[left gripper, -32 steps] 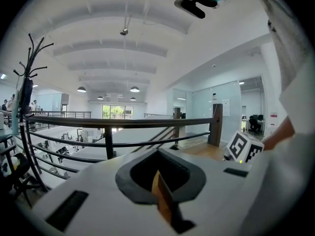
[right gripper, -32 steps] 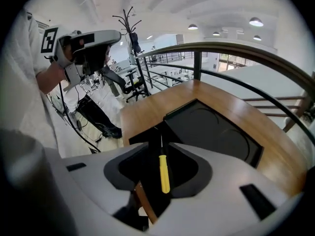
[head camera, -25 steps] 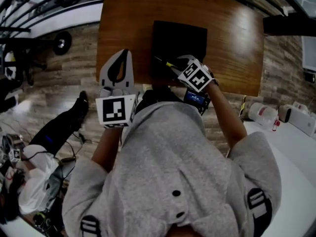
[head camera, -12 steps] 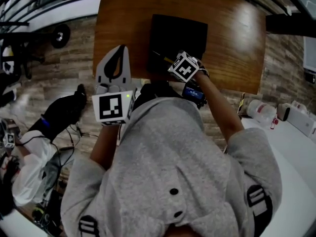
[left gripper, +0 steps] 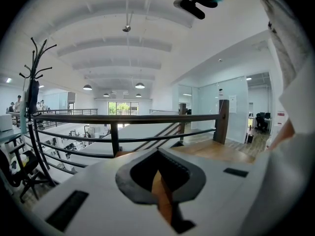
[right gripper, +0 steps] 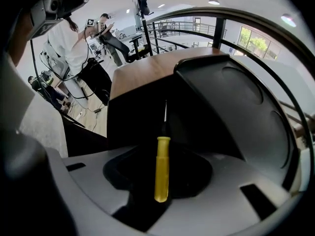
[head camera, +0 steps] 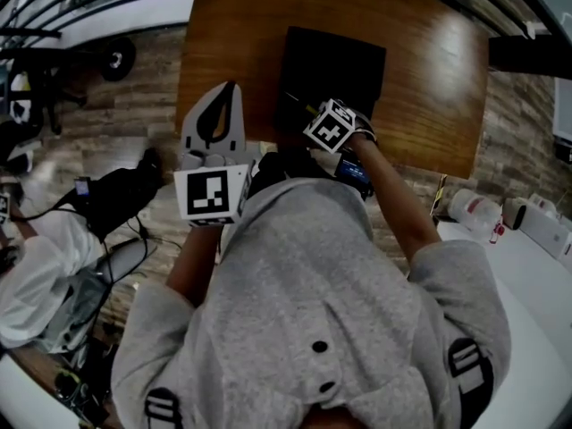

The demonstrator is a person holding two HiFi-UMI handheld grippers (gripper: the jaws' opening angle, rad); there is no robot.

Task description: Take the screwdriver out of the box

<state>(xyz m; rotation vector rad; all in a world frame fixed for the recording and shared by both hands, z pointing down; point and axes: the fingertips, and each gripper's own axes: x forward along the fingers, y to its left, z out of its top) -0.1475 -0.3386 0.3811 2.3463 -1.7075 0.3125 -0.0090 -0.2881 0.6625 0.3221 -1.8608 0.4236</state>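
The black box [head camera: 337, 68] lies on a brown wooden table [head camera: 232, 43]. My right gripper [head camera: 313, 114] hangs over the box's near edge, shut on the screwdriver [head camera: 300, 106]. In the right gripper view the yellow handle of the screwdriver [right gripper: 162, 167] stands between the jaws, and its thin shaft points at the black box [right gripper: 231, 107]. My left gripper [head camera: 230, 89] is held over the table's near left edge, away from the box. Its jaws are shut on nothing. The left gripper view has my left gripper [left gripper: 158, 154] aimed up at a railing and the ceiling.
A dark railing [left gripper: 123, 119] runs past the table's far side. A person in white [head camera: 31, 275] sits on the floor at the left among cables. A white surface with bottles [head camera: 478, 208] lies at the right. A coat stand [left gripper: 34, 87] rises at the left.
My right gripper has shifted left along the box's near edge and turned, with the screwdriver still in it. The left gripper has hardly moved.
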